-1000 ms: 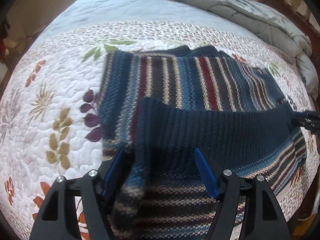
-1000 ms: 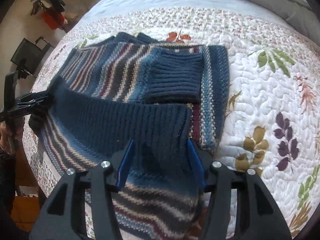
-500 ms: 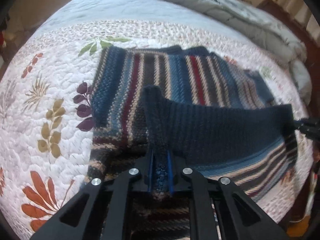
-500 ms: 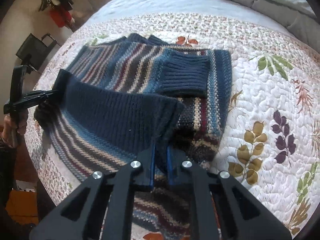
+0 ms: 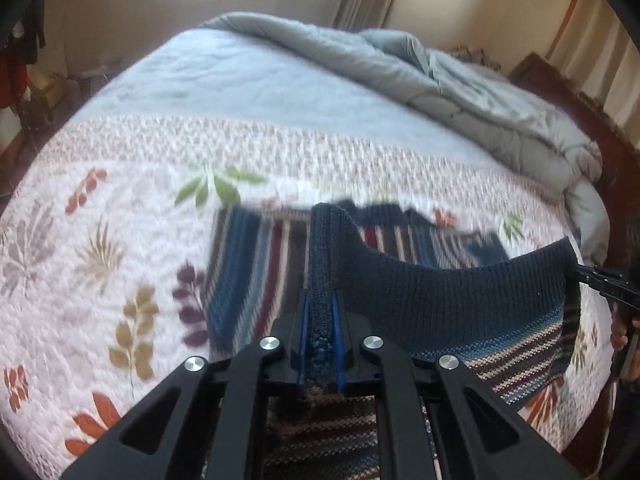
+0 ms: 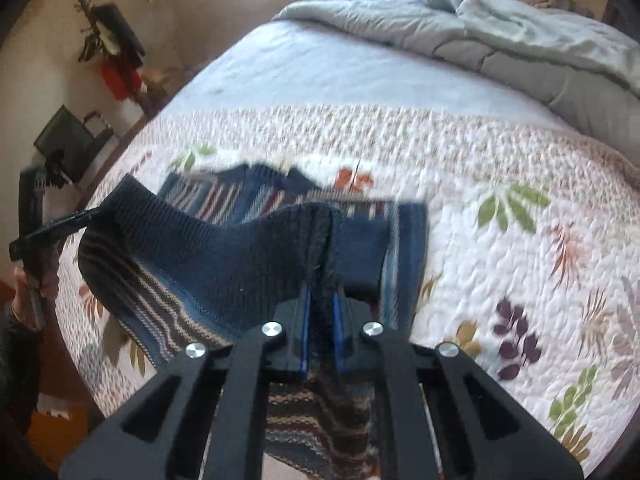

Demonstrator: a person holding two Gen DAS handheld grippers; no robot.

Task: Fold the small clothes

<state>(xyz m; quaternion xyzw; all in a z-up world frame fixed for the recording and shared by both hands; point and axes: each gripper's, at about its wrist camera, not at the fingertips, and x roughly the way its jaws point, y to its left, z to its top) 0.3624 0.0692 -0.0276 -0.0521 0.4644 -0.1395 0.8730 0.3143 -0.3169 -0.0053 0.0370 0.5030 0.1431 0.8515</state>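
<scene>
a bedroom, daylight from a window at the far wall; a bed covered by a floral quilt point(image 5: 120, 208), with a grey duvet point(image 5: 440, 80) bunched toward the headboard. on the quilt lies the striped knit sweater point(image 5: 256, 264), its far part flat, its navy ribbed hem point(image 5: 448, 300) raised off the bed and stretched between the two grippers. the left gripper point(image 5: 320, 320) has just closed — its fingers are pinched narrow on one hem corner. the right gripper point(image 6: 320, 312) has likewise clamped down on the other corner, knit bunched between the blue pads.

the risk from here, as i judge it: the grips hold only a thick ribbed edge, so the knit could slip out of one side mid-fold and land skewed. uneven hands would drag the flat part across the quilt and leave the fold crooked.
</scene>
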